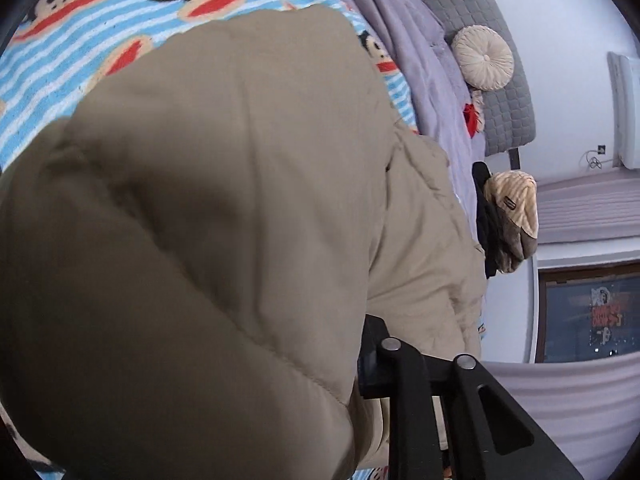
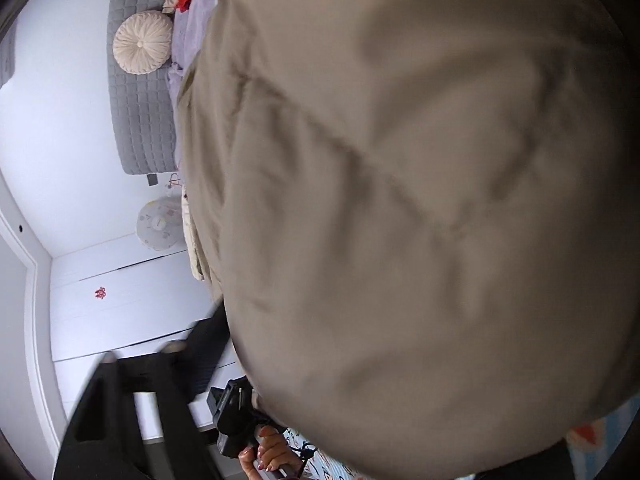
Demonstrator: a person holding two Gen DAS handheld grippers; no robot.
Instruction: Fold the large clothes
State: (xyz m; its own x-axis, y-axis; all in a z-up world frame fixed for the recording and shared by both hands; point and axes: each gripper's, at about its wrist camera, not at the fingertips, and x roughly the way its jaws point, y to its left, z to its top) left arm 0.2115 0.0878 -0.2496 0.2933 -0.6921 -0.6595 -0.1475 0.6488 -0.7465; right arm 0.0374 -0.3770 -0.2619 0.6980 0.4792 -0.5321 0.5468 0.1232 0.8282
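A large khaki padded coat (image 1: 208,220) fills most of the left wrist view, bulging over a blue striped monkey-print blanket (image 1: 100,32). My left gripper (image 1: 362,364) is shut on the coat; one black finger (image 1: 374,356) shows and the fabric hides the other. In the right wrist view the same coat (image 2: 420,200) hangs close over the lens. My right gripper (image 2: 224,344) is shut on the coat's edge; one black finger (image 2: 206,350) shows, blurred. The other gripper's body and the hand holding it (image 2: 268,452) show at the bottom.
A lilac quilt (image 1: 404,40), a grey quilted headboard (image 1: 496,80) and a round cream cushion (image 1: 482,58) lie beyond the coat. A pile of clothes (image 1: 508,216) sits at the bed's edge. White wardrobe doors (image 2: 120,308) and a round white lamp (image 2: 160,222) stand left.
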